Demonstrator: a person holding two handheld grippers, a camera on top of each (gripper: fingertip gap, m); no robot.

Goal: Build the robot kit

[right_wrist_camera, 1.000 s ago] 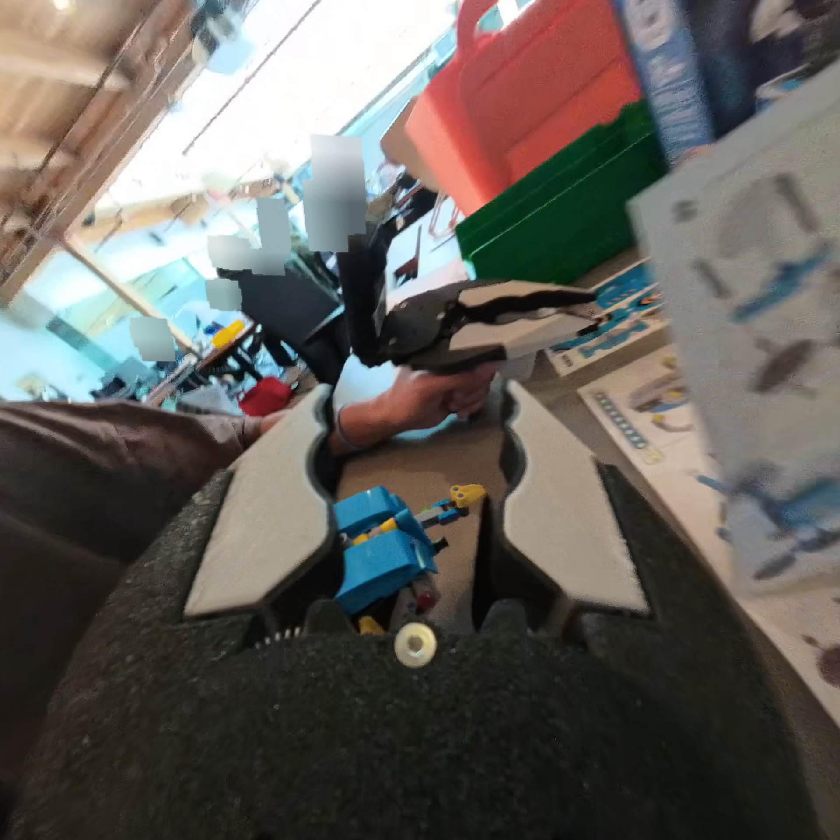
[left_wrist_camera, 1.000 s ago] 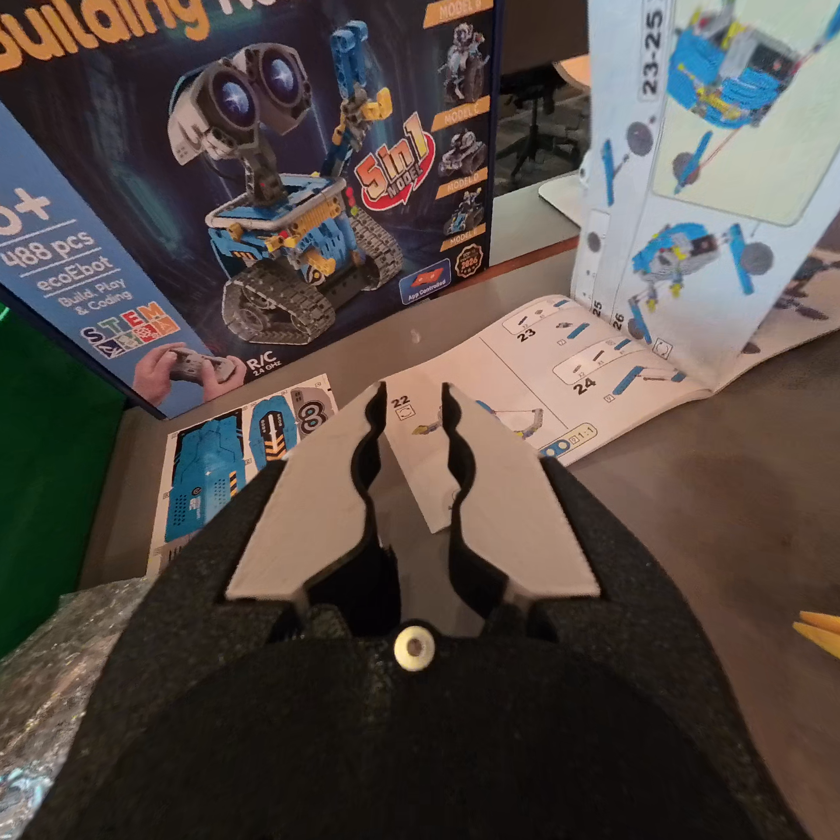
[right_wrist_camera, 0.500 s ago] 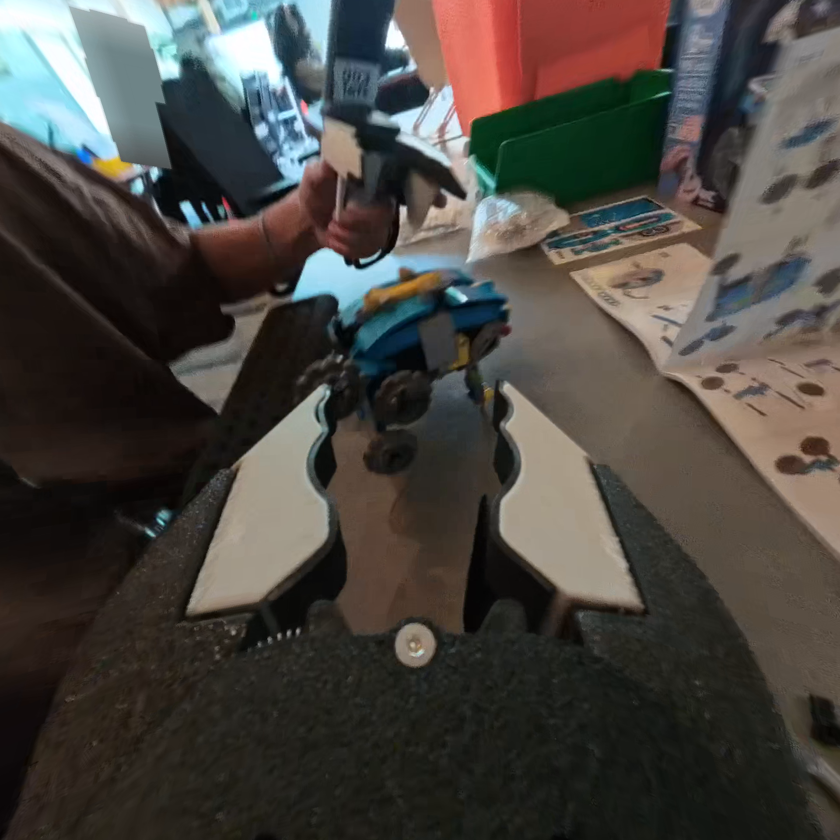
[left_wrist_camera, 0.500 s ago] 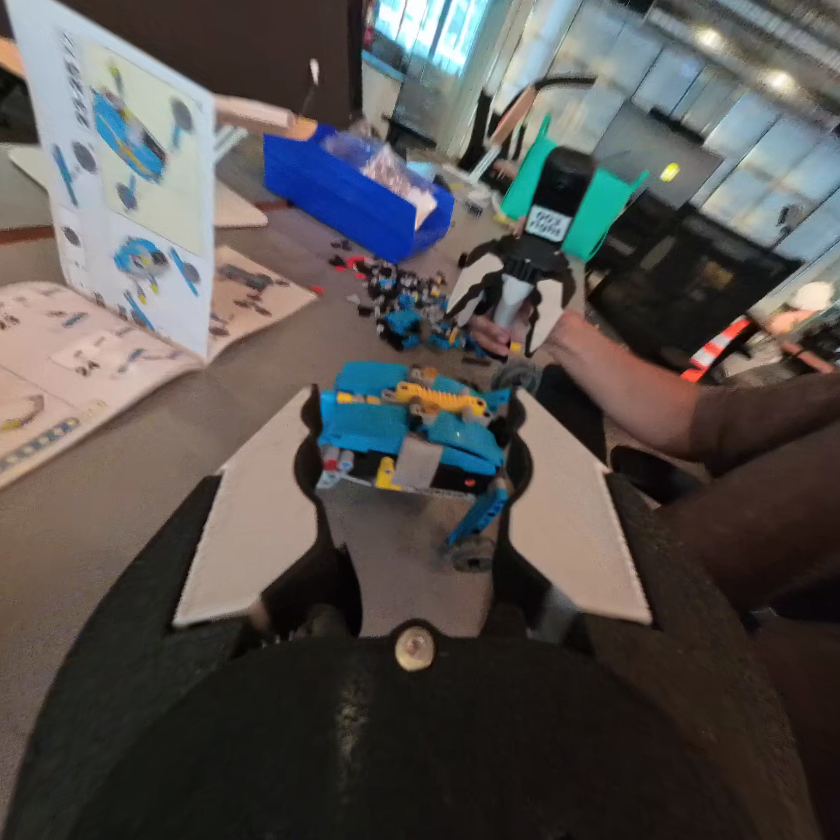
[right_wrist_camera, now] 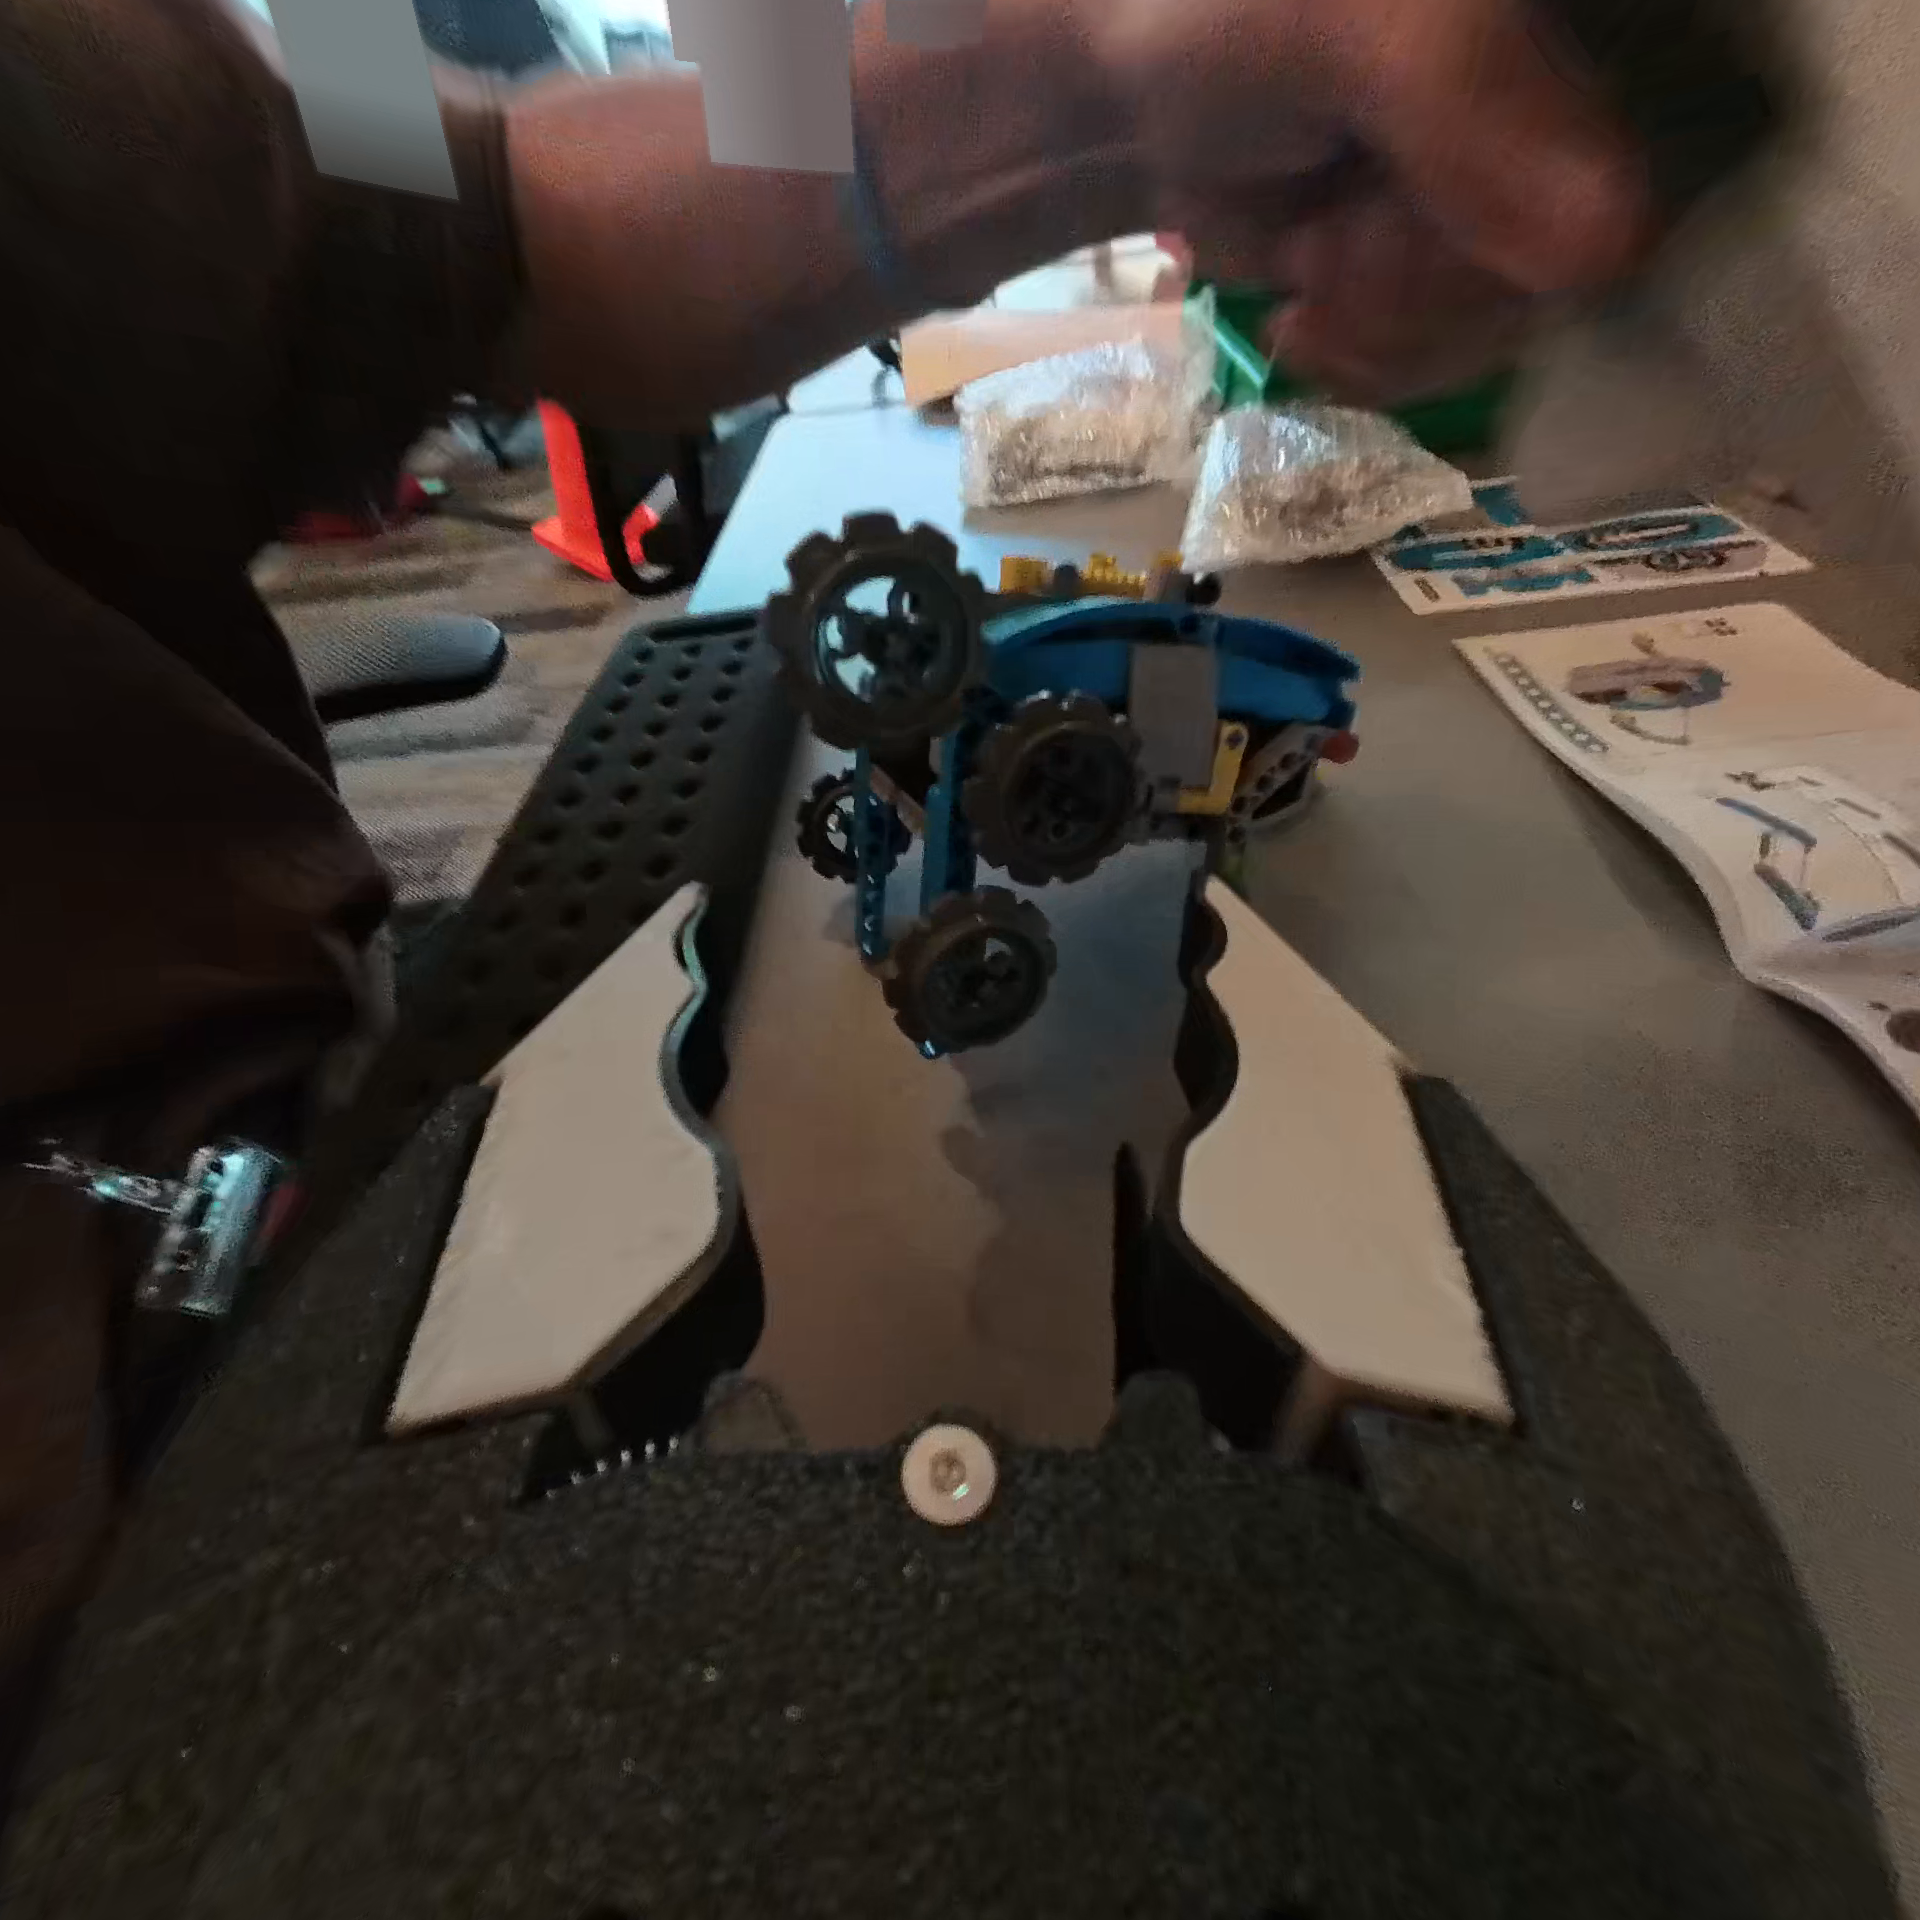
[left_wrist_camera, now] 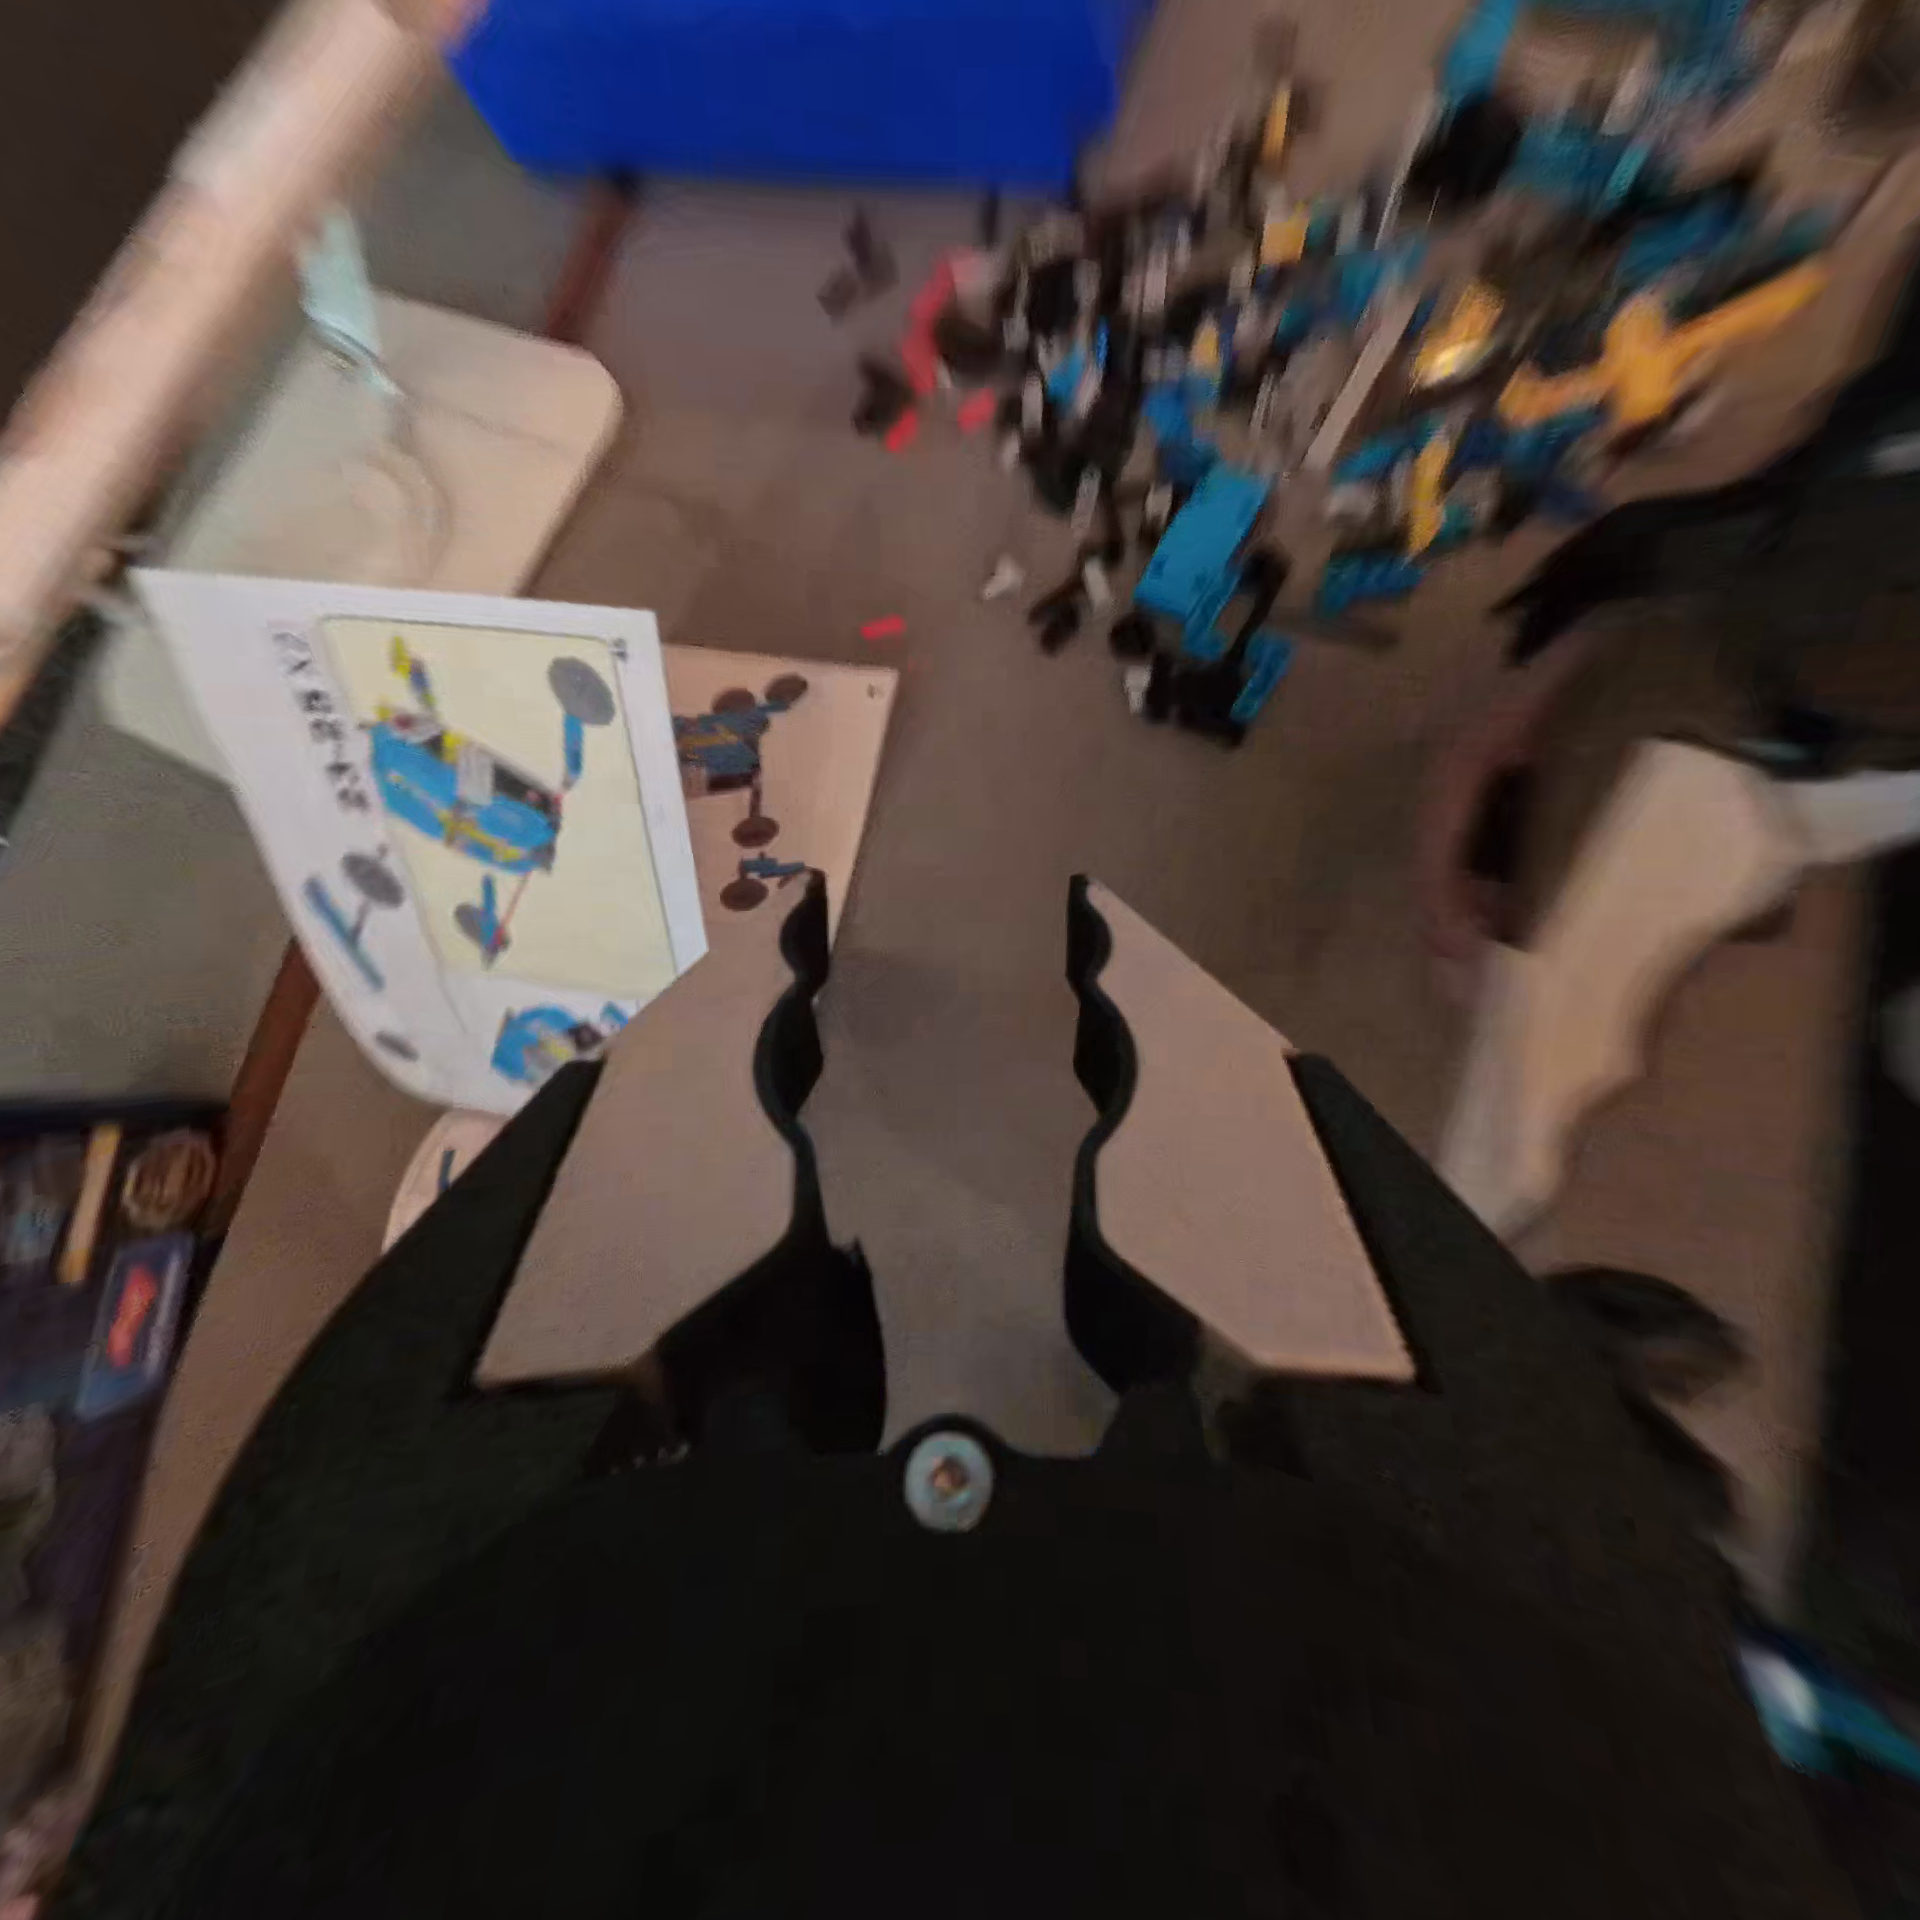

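Our right gripper [right_wrist_camera: 951, 914] has its fingers spread wide and empty, and the toy buggy [right_wrist_camera: 1049, 727] stands just beyond the tips, between their lines but touching neither. Our left gripper [left_wrist_camera: 945, 894] is likewise parted with nothing between the fingers, above bare table [left_wrist_camera: 935, 582]; the view is blurred, so finer contact there we cannot tell. If we mean to grip the buggy well, we judge we should close on the blue shell rather than the wheels: the wheels hang on thin blue beams that look loose and would swing or pop off under a squeeze. The shell is curved, smooth hard plastic with a grey panel on its side and yellow pieces along the top. The wheels are black, knobbly at the rim and spoked. Left of the right fingers lies a black perforated panel [right_wrist_camera: 623, 790]. Ahead and to the right of them lie two crinkly clear bags [right_wrist_camera: 1320, 499], a sticker sheet [right_wrist_camera: 1590, 551] and flat paper instructions [right_wrist_camera: 1745, 790]. Ahead of the left fingers, to their right, a heap of loose parts [left_wrist_camera: 1299, 416] in blue, black, yellow and red is scattered; to their left a booklet page [left_wrist_camera: 457, 831] stands raised, and a blue bin [left_wrist_camera: 790, 83] sits far ahead.
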